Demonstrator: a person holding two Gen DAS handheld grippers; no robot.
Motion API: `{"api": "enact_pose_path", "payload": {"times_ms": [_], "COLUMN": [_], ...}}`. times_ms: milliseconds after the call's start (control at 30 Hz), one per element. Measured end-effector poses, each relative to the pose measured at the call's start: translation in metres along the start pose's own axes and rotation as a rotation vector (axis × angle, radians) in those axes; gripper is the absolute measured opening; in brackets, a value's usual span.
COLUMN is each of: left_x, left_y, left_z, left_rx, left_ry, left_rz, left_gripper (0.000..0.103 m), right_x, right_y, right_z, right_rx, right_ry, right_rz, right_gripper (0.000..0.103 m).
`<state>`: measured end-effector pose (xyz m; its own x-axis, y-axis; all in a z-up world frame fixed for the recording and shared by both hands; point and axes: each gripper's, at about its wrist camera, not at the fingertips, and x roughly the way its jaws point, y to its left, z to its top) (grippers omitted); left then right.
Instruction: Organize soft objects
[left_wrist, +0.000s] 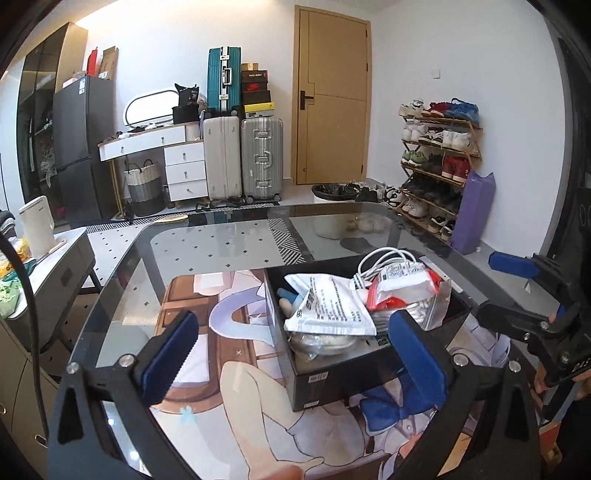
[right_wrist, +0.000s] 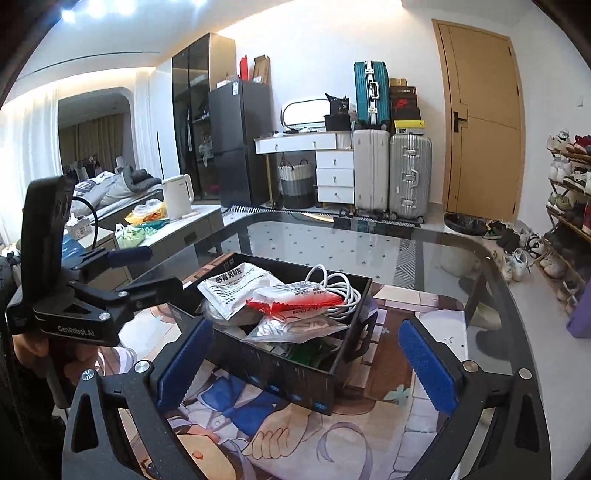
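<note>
Left wrist view: my left gripper (left_wrist: 295, 354) jaws wide, empty; black box (left_wrist: 332, 380) of packets at 1 o'clock on tabletop (left_wrist: 221, 243). Right gripper (right_wrist: 306, 362) likewise wide.

My ridged blue rubbery pads (right_wrist: 428, 365) look matt. Beneath them, the glossy dark-rimmed glass table (left_wrist: 221, 243) reflects light; on it sit a matt black cardboard box (right_wrist: 280, 376) holding crinkly plastic packets (left_wrist: 328, 306).
</note>
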<state>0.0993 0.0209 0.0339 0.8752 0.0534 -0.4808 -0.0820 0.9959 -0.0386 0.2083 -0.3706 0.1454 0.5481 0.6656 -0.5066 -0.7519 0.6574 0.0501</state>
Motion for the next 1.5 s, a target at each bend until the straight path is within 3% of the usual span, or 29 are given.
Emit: {"api": "enact_pose_path", "payload": {"times_ms": [200, 367, 1000, 1500], "left_x": [0.005, 0.007, 0.003, 0.001], "left_y": [0.003, 0.0, 0.007, 0.006], "left_z": [-0.011, -0.017, -0.021, -0.022], "left_rx": [-0.027, -0.007, -0.054, -0.043], "left_ry": [-0.017, -0.044, -0.073, -0.074], "left_rz": [0.006, 0.029, 0.003, 0.002], "left_gripper": [0.103, 0.103, 0.103, 0.103], "right_x": [-0.003, 0.0, 0.0, 0.002], "right_y": [0.0, 0.0, 0.008, 0.001], "right_z": [-0.002, -0.005, -0.016, -0.015], "right_rx": [-0.003, 0.0, -0.042, -0.006], "right_ry": [-0.051, -0.054, -0.077, -0.077], "right_rz": [0.001, 0.001, -0.008, 0.001], "right_gripper": [0.102, 0.102, 0.102, 0.102]}}
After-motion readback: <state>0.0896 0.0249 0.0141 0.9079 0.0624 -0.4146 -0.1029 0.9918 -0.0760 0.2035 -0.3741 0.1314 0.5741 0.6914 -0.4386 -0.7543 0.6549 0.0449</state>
